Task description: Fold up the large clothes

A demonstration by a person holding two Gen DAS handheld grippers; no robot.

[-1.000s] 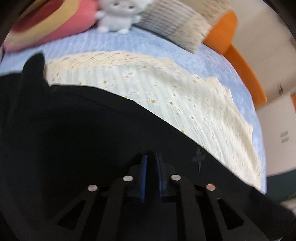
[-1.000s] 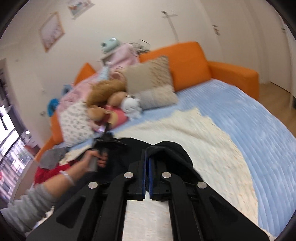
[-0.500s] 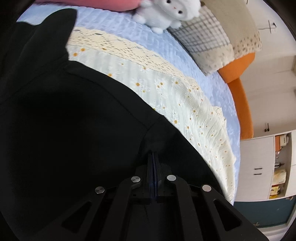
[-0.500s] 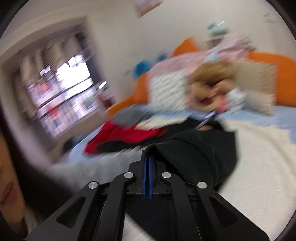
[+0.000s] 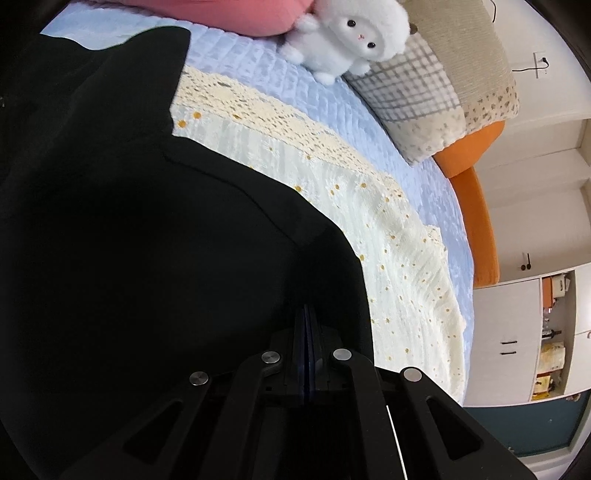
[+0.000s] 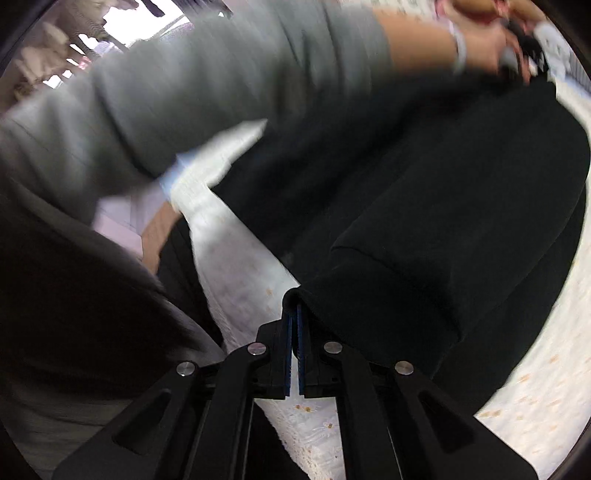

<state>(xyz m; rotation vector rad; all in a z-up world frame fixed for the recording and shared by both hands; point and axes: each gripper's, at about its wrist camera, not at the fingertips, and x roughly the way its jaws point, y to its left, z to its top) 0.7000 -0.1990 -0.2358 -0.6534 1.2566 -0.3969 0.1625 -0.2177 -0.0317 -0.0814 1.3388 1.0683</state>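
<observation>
A large black garment [image 5: 129,221] lies spread over a cream daisy-print blanket [image 5: 388,240] on a blue quilted bed. My left gripper [image 5: 309,317] is shut on an edge of the black garment near its corner. In the right wrist view the black garment [image 6: 443,203] hangs and folds in front of me, and my right gripper [image 6: 294,314] is shut on its hem edge. The person's grey-sleeved left arm [image 6: 221,81] stretches across the top of that view to the left gripper's handle [image 6: 517,55].
A white plush lamb [image 5: 351,37], a pink cushion [image 5: 229,14] and checked and beige pillows [image 5: 424,85] sit at the bed's head against an orange sofa back [image 5: 480,203]. White cupboards [image 5: 517,332] stand to the right. The person's dark torso [image 6: 74,295] fills the right view's left.
The right gripper has swung left and down with the garment's hem, now facing the person's body and arm. The left gripper has shifted a little along the blanket, still holding.
</observation>
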